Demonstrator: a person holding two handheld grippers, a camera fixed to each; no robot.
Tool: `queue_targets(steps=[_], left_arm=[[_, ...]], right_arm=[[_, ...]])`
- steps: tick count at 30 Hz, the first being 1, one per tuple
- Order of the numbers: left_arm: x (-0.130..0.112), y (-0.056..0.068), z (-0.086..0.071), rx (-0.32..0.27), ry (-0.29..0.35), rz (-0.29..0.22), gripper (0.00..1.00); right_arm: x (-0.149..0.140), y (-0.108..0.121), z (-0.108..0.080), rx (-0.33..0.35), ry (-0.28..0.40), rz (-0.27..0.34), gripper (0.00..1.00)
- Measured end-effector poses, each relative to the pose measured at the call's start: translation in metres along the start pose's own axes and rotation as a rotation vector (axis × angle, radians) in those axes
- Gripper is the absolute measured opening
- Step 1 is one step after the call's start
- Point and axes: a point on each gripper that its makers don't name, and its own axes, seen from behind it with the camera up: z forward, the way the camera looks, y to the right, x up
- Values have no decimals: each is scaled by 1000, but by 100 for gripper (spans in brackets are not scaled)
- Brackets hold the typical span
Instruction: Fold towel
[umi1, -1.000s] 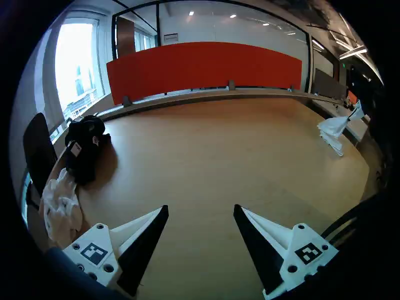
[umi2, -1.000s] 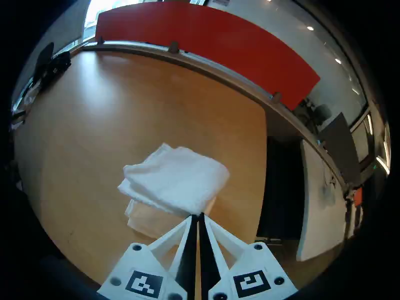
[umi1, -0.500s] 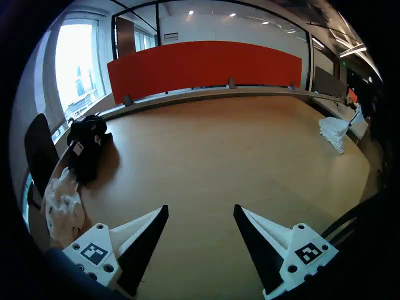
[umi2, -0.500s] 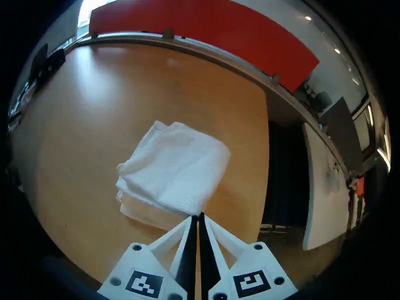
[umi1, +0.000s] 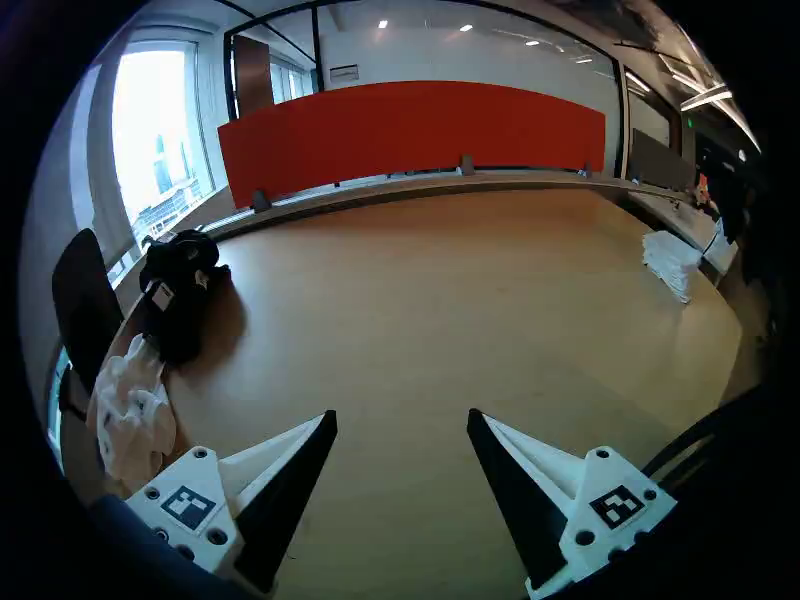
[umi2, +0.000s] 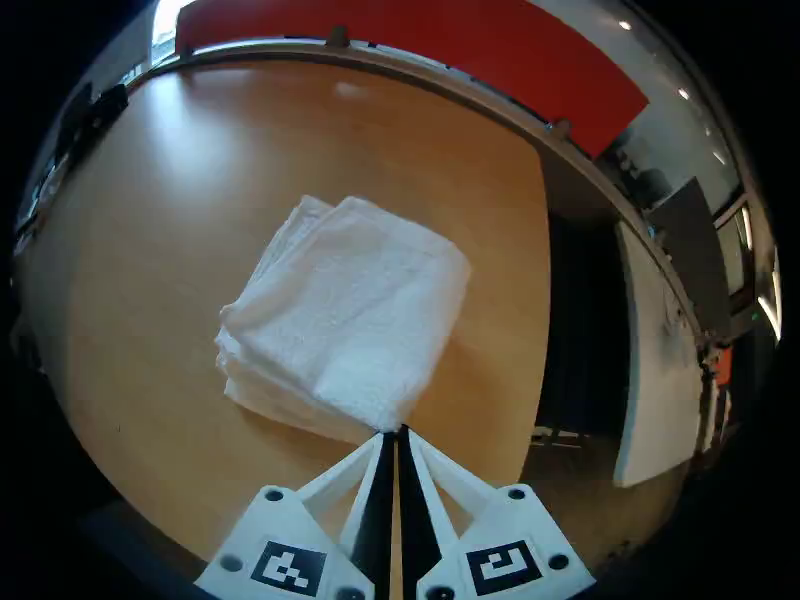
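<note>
Towel: white towel, folded to a thick square with its layers showing along the left edge, lying flat on the wooden counter near the counter's right-hand edge (as the right gripper view has it).
Right tongs: right tongs pressed together on the towel's near corner, with the tips just where the cloth comes to a point.
Towel from afar: in the left gripper view the same white pile sits small at the far right of the counter, well apart from the left tongs.
Left tongs: left tongs spread wide over bare wood, nothing between the fingers.
Left end of counter: a black bag with a small pale tag, and just beside it, nearer the camera, a crumpled white cloth (unfolded, bunched up).
Beyond the counter: a dark chair at the left edge, a long red partition along the far side, and a bright window behind the bag.
</note>
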Motion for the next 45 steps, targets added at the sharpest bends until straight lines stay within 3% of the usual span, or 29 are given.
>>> queue_targets(steps=[27,35,39,45], left_arm=[[-1,-2,-1,7,-8,6,97],[-1,-3,0,6,-8,7,97],[-1,-5,1,7,-9,4,97],[-1,-7,1,7,-9,1,97]], right_arm=[[-8,10,16,-34,-69,5,2],[-9,4,17,-28,-69,16,9],[-13,0,16,-25,-69,16,28],[-17,-6,15,-17,-63,11,83]])
